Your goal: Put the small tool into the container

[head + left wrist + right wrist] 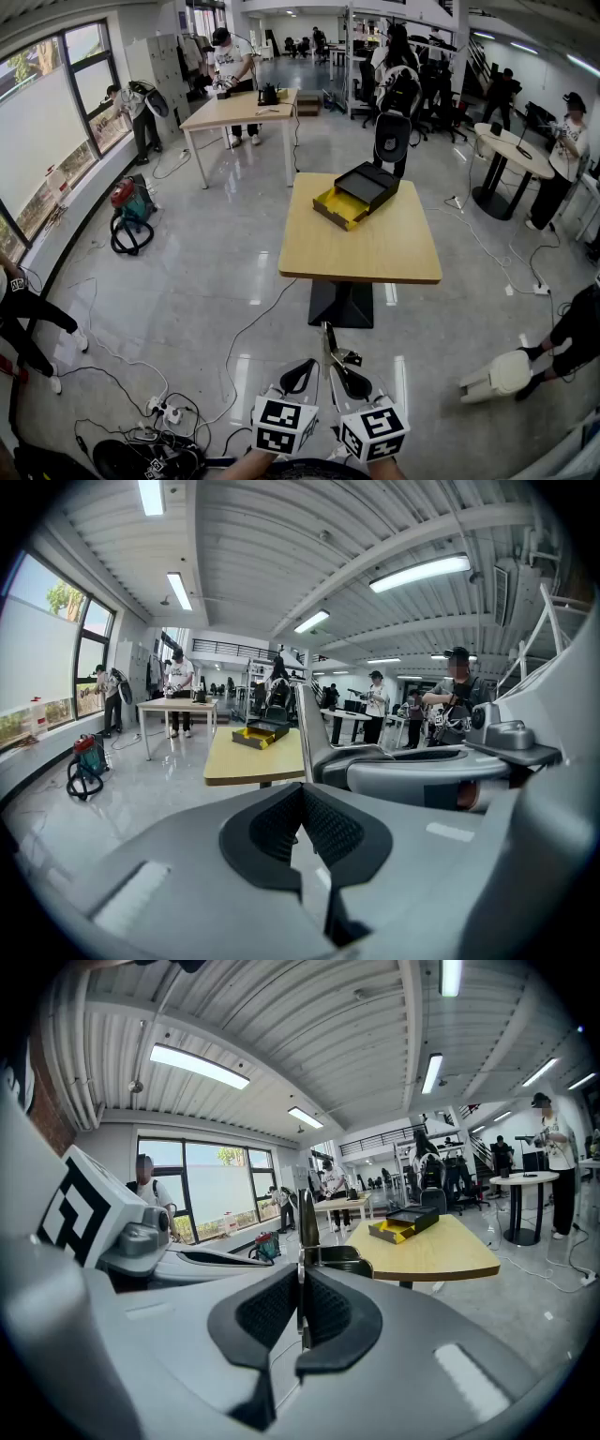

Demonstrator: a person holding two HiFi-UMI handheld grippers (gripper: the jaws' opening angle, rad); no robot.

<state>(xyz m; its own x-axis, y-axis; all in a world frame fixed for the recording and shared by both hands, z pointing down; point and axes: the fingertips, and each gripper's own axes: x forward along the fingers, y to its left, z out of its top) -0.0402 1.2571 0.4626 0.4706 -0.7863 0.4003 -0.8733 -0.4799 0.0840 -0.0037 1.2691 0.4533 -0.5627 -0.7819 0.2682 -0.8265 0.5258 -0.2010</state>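
Tool (302, 1218) clamped upright in right hand-held gripper (336, 366), bottom centre of head view, well apart from container (361, 192) on surface (375, 253) mid-frame, evidently gripped for carrying over; left hand-held gripper (302, 803) closed, empty, alongside.

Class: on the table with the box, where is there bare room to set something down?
The table is bare from its near edge up to the box. Only the far end is crowded, where the open box sits with its yellow inside showing.
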